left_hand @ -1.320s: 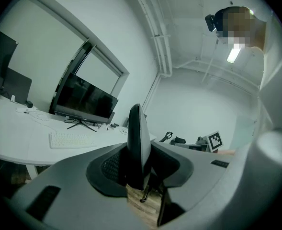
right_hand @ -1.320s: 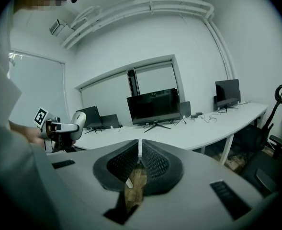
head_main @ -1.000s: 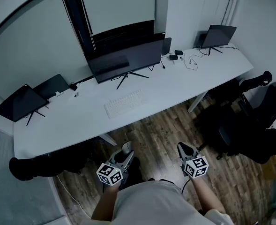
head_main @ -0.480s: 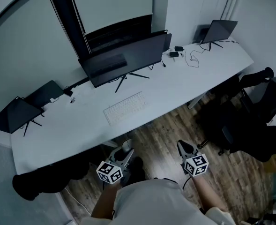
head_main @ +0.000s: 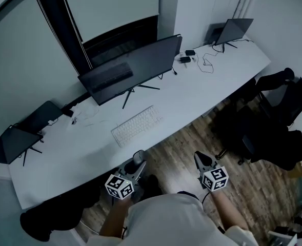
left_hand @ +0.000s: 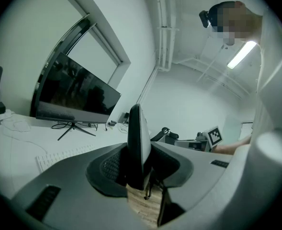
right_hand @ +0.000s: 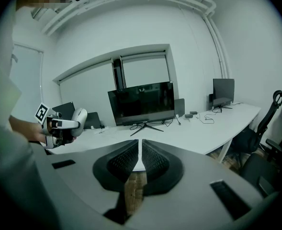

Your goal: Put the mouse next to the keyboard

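Observation:
A white keyboard (head_main: pixel 137 125) lies on the long white desk (head_main: pixel 202 86), in front of the big dark monitor (head_main: pixel 130 68). My left gripper (head_main: pixel 137 164) hovers over the wooden floor just short of the desk's front edge, shut on the mouse (head_main: pixel 138 157). In the left gripper view the mouse (left_hand: pixel 140 143) stands edge-on between the jaws, with the keyboard (left_hand: pixel 64 155) ahead on the left. From the right gripper view the mouse (right_hand: pixel 78 118) shows as a pale rounded shell. My right gripper (head_main: pixel 201 160) is beside it, shut and holding nothing.
A small monitor (head_main: pixel 233 31) and cables (head_main: pixel 204 63) sit at the desk's far right end. Two tilted dark screens (head_main: pixel 17 142) stand at its left end. Black office chairs (head_main: pixel 279 117) are on the right, and a dark shape (head_main: pixel 53 217) lies under the desk.
Both grippers have moved forward toward the desk, which now sits nearer and lower in the head view. The mouse stays in the left gripper.

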`<action>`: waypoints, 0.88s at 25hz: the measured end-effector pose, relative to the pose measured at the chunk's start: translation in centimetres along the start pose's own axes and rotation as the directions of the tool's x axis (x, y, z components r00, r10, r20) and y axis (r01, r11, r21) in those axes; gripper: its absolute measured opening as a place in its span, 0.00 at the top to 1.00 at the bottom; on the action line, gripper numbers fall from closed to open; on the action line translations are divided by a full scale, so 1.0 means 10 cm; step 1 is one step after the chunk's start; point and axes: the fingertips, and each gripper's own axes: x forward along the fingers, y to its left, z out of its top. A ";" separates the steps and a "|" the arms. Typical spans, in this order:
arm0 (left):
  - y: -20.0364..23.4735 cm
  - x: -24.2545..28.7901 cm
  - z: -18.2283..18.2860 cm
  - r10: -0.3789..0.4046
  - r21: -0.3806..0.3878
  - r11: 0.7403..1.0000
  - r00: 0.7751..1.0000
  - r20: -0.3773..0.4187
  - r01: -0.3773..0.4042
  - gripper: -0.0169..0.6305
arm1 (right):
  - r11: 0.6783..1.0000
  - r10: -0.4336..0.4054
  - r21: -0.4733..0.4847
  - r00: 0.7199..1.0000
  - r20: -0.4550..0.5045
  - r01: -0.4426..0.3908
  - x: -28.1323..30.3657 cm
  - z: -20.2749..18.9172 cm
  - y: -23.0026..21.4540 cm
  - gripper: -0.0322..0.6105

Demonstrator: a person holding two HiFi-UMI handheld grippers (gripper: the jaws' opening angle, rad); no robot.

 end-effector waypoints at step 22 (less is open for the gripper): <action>0.43 0.30 0.16 -0.070 -0.014 0.997 0.997 -0.027 0.070 0.75 | 0.995 -0.096 -0.015 0.995 -0.003 0.095 0.37 0.19 -0.10 0.89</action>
